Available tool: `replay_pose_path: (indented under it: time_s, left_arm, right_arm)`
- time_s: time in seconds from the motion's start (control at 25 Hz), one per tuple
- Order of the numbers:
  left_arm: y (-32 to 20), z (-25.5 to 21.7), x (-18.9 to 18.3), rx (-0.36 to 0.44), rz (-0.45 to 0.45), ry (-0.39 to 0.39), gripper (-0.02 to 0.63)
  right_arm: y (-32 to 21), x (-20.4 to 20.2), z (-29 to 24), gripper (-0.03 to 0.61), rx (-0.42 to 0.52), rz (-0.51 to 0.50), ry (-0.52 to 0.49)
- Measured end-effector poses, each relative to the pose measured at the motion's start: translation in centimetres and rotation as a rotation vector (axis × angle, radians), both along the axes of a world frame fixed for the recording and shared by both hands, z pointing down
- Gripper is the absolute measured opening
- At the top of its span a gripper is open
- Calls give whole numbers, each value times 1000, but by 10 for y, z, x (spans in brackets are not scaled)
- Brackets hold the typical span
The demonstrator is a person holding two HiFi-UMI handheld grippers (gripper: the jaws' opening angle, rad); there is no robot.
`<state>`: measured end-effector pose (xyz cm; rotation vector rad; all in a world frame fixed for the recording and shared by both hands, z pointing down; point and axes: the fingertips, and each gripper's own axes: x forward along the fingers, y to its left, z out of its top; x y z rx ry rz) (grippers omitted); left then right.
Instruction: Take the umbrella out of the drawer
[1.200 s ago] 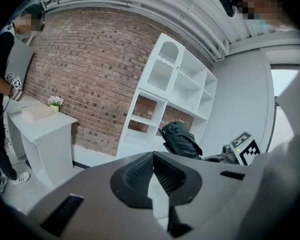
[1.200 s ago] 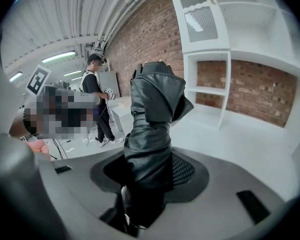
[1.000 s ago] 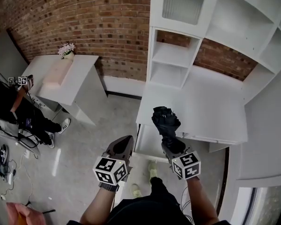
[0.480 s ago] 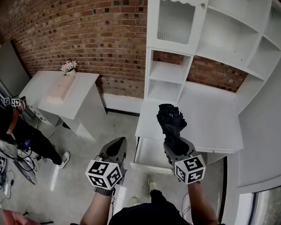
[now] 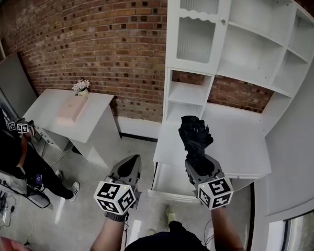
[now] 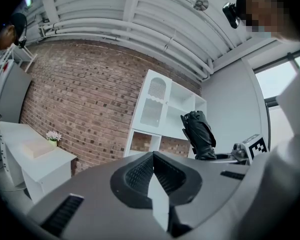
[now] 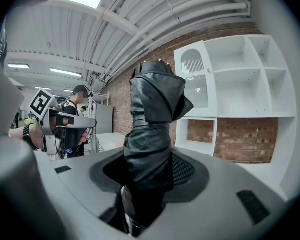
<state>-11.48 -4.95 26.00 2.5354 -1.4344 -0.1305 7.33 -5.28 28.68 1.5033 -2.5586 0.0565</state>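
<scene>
The right tool (image 7: 150,179) is clamped on the lower end of the umbrella (image 7: 152,129), with a jaw on each side of the black fabric, so the umbrella stands up out of the tool almost upright. The left tool (image 6: 152,176), just at the left of the right one, has its jaws pressed together and holds nothing. In the head view the umbrella (image 5: 195,137) rises from the right tool (image 5: 198,163) and hangs in the air, touching nothing else. The open drawer (image 5: 172,194) lies below this tool and looks empty as far as I can see, so I judge that the taking out is practically done. What is left is to bring the umbrella to a resting place. This asks for a firm grip and care that the top does not hit the counter (image 5: 235,145) or the white shelves (image 5: 251,41) ahead of the tool. The left tool (image 5: 128,166) is free and could push the drawer closed. The umbrella is a folded, compact one. Its cover is black, a little shiny and full of creases, with a strap around the middle, and it seems soft to squeeze. Farther ahead is the brick wall (image 5: 94,35).
</scene>
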Motion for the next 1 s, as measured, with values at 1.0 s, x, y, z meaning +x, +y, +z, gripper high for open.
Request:
replay_pose_path:
  time_s: [1.0]
  left_arm:
    - [3, -23, 0, 54, -2, -8, 5]
  right_arm:
    - [2, 2, -30, 186, 91, 14, -7]
